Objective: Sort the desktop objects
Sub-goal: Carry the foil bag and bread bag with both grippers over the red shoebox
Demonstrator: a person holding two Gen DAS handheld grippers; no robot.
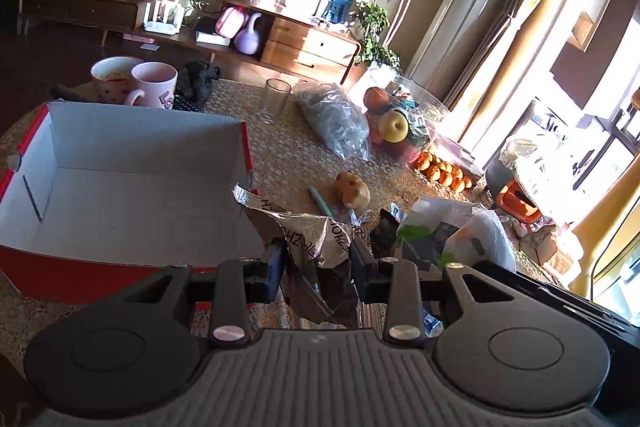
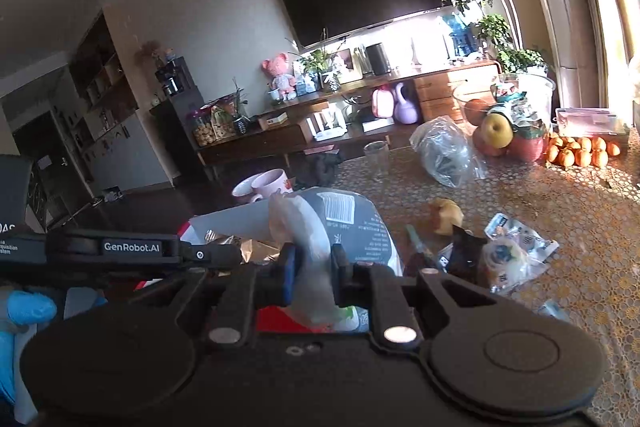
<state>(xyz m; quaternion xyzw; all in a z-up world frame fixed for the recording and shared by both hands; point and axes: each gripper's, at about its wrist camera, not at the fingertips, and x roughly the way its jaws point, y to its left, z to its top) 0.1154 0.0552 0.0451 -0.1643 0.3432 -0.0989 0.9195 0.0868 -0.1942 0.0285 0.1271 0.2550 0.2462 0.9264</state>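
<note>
Left wrist view: a crumpled foil wrapper (image 1: pixel 316 235) is pinched by the left gripper (image 1: pixel 318 261) beside the red box (image 1: pixel 80 275); a white plastic bag (image 2: pixel 308 227) is clamped in the right gripper (image 2: pixel 314 265).

My left tongs (image 1: pixel 318 259) hid the crumpled foil wrapper's (image 1: pixel 304 227) lower end; the red box (image 1: pixel 120 163) ran past the frame's left edge; bag label print (image 2: pixel 370 235) was unreadable.

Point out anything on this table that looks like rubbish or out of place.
A bitten apple core lies bare on the tablecloth, with a green pen right beside it. An opened clear wrapper lies loose nearby. A crumpled foil bag is clamped in the left tongs beside the open red box.
</note>
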